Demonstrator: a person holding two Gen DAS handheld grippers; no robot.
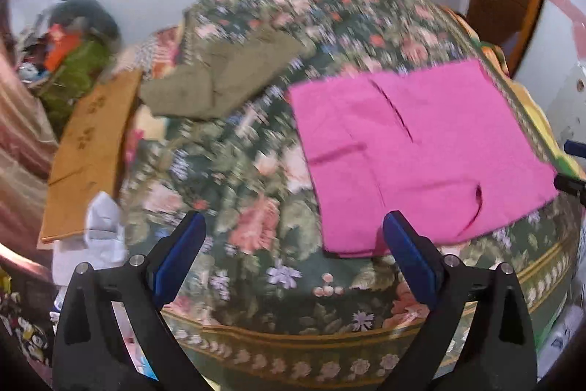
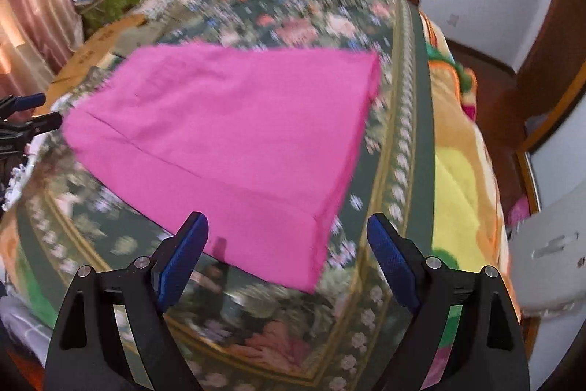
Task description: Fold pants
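Pink pants (image 2: 227,134) lie folded flat near the bed's (image 1: 256,299) right edge; thin, limp, light cloth. Pinch corners or hem. Left gripper (image 1: 293,237) and right gripper (image 2: 287,237) both spread, empty.

Bedspread (image 1: 256,171): bare floral stretch between pink pants (image 1: 421,149) and olive garment (image 1: 227,79); cardboard (image 1: 88,149) flanks its far-left edge.

One pink pants (image 1: 410,149), folded flat at the right edge of one floral bedspread (image 1: 256,215). One olive garment (image 1: 227,76) near its far left corner. One cardboard sheet (image 1: 91,149) off the left edge. Two grippers.
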